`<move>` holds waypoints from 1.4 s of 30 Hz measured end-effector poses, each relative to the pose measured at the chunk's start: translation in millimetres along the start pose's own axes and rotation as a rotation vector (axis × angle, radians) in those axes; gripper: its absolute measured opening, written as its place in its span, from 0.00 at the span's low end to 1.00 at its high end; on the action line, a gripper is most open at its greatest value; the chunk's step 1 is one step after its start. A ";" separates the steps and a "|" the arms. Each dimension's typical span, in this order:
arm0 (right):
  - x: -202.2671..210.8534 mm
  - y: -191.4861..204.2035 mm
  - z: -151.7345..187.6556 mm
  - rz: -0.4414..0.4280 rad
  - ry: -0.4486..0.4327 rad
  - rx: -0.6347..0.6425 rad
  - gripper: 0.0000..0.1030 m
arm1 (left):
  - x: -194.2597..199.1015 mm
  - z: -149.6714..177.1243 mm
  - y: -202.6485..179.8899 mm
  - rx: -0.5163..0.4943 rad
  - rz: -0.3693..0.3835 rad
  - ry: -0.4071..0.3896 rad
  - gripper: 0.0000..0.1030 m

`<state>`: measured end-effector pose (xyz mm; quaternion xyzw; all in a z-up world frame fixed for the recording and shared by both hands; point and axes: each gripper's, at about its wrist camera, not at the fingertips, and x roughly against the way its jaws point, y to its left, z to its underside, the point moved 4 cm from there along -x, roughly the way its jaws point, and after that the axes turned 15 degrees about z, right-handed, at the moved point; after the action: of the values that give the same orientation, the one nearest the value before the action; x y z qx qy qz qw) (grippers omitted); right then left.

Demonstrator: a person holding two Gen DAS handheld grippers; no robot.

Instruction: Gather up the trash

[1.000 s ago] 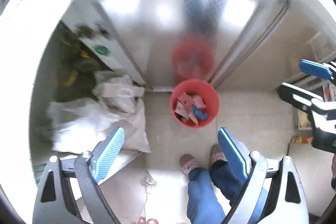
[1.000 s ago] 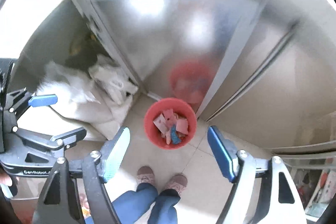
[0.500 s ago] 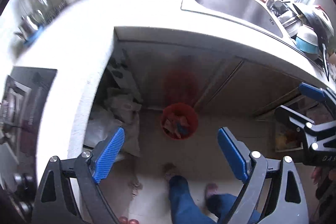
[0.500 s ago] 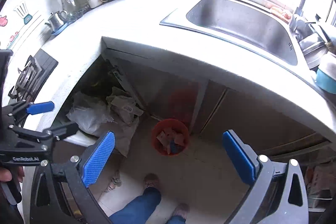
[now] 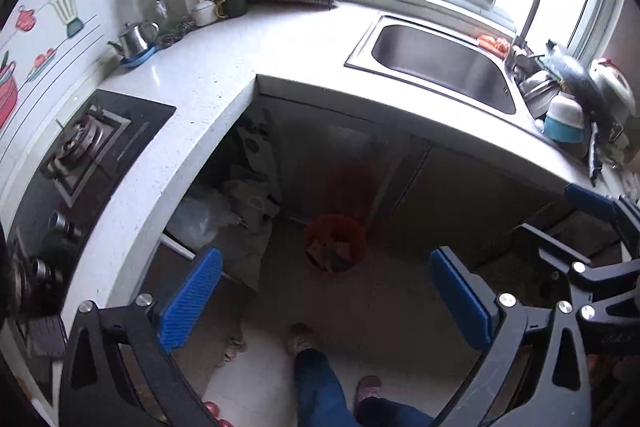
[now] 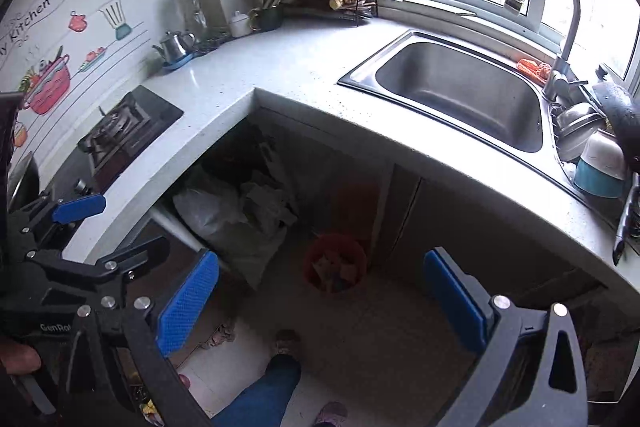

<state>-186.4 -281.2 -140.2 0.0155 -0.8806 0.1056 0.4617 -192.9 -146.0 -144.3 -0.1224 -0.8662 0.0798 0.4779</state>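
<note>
While both pairs of blue fingers stand wide apart with nothing between them, the left gripper (image 5: 326,301) and the right gripper (image 6: 322,301) look down from above the worktop toward the floor. The left fingers have just opened a little more, and the right ones opened fully shortly before that; both are empty. Nearest, below the fingers in each view, a person's legs in blue trousers (image 5: 320,387) and two slippers stand on the pale floor tiles (image 6: 380,327). Farther on, seen between the fingers and a little above them, the red bin (image 5: 335,243) stands on the floor in front of the cabinet doors, well apart from both grippers. It holds pieces of trash (image 6: 334,269), pink and blue, too dark to tell more. Left of the bin, beyond the left finger of each gripper, white plastic bags (image 6: 224,211) lie in the open space under the worktop. Beyond this, the white worktop (image 5: 208,75) carries a gas stove (image 5: 88,143) at the left and a steel sink (image 6: 460,91) with a curved tap at the right. Farthest, a small kettle (image 6: 176,45) and a wire rack stand by the window.
</note>
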 end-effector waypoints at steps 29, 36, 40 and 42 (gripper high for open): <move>81.7 25.7 58.8 0.082 -0.014 -0.037 1.00 | 78.3 86.4 -24.8 -0.043 0.030 -0.003 1.00; 87.9 33.4 70.5 0.092 -0.015 -0.052 1.00 | 83.2 90.9 -29.5 -0.059 0.038 -0.015 1.00; 89.6 29.6 72.8 0.094 -0.016 -0.060 1.00 | 82.6 93.1 -31.5 -0.062 0.044 -0.014 1.00; 89.6 28.2 73.1 0.096 -0.015 -0.060 1.00 | 82.6 93.3 -30.7 -0.059 0.054 -0.013 1.00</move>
<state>-300.5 -261.9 -112.2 -0.0399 -0.8865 0.1010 0.4498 -318.5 -153.6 -119.2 -0.1591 -0.8675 0.0677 0.4663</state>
